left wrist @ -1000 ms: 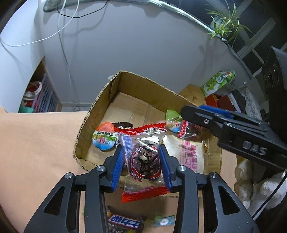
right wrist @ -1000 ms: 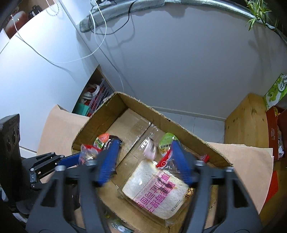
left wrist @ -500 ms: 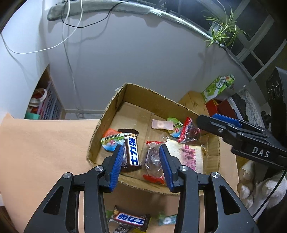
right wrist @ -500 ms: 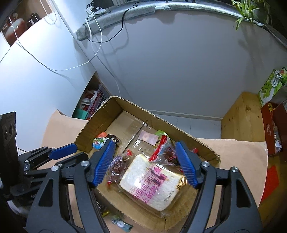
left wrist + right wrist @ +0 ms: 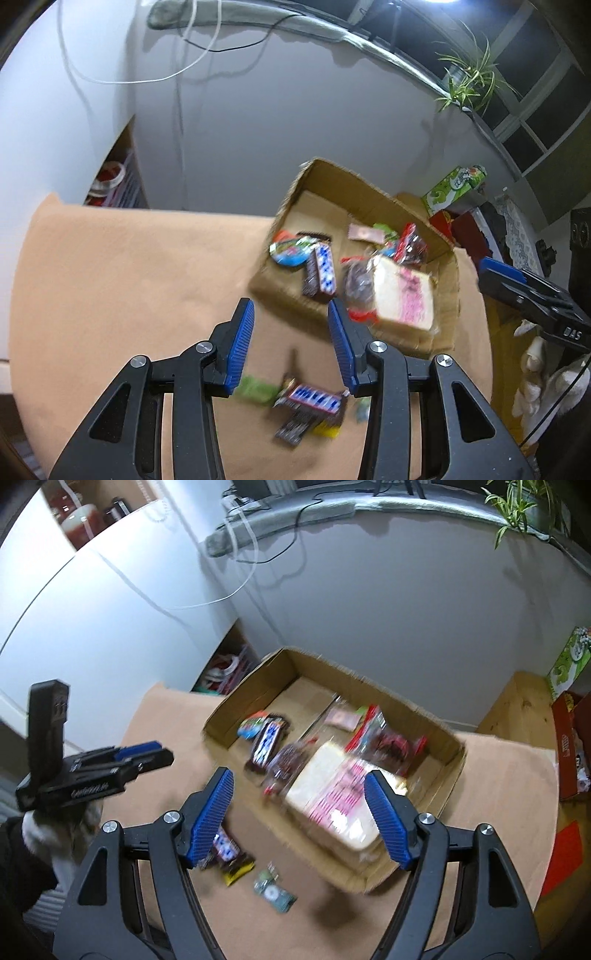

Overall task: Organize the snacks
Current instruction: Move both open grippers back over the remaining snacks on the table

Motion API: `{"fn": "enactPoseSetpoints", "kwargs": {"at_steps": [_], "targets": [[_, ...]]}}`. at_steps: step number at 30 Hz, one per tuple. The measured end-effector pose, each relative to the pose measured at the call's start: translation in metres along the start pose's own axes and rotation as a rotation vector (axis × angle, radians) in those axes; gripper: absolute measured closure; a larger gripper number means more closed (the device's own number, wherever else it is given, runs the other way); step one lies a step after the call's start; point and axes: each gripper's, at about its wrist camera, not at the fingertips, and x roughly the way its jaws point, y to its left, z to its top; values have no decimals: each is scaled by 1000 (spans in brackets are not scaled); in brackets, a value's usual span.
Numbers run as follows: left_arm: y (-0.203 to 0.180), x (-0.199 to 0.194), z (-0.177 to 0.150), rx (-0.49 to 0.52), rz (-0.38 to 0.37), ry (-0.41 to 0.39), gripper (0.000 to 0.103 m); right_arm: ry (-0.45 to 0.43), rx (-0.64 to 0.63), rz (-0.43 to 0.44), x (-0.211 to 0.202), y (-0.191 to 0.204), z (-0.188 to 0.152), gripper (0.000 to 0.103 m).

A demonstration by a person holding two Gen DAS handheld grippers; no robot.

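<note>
With both grippers empty and drawn off from the cardboard box (image 5: 354, 291), I read the step in hand as fetching the next loose snack from the counter (image 5: 129, 288). My left gripper (image 5: 291, 347) has its fingers narrowly parted with nothing between them; my right gripper (image 5: 299, 816) has its fingers wide, just opened further, also with nothing between them. The box sits at about one o'clock from the left fingers, and it already holds a wrapped bread slice (image 5: 402, 295), a blue-striped chocolate bar (image 5: 323, 271), a round jelly cup (image 5: 290, 253) and several red-wrapped sweets. Loose on the counter, at six o'clock below the left fingers, lie a second chocolate bar (image 5: 314, 400), a green wrapper (image 5: 256, 387) and a yellow packet (image 5: 327, 430); a small green sweet (image 5: 275, 890) lies near them. To do this well I would bring one gripper straight down over a single wrapper and close across its narrow side, keeping clear of its neighbours. Both views are smeared by motion, so labels cannot be read, and the pile's lower items overlap.
</note>
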Motion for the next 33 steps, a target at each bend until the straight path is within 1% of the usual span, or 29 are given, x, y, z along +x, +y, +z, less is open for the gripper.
{"fn": "enactPoseSetpoints", "kwargs": {"at_steps": [2,4,7,11,14,17,19,22,25,27,33], "targets": [[8,-1,-9,-6,14,13,63,4,-13,16,-4,6,-13,27],[17,-1,-18,-30,10,30,63,16,-29,33,-5,10,-25,27],[24,-3,-30,-44,13,39,63,45,-70,32,-3,17,-43,27],[26,2,-46,-8,18,64,63,114,-137,27,9,25,-72,27],[21,8,-56,77,4,86,63,160,-168,18,21,29,-89,27],[16,12,-64,164,26,110,63,192,-187,9,34,31,-102,28],[11,15,-69,220,36,120,63,209,-198,8,39,32,-107,31],[6,23,-78,299,40,154,63,246,-231,-11,53,34,-115,31],[1,32,-85,363,52,176,63,265,-268,-25,62,38,-118,31],[-5,35,-86,402,68,174,63,274,-294,-37,68,41,-120,31],[-5,49,-87,471,107,187,63,303,-351,-61,80,46,-124,32]]}}
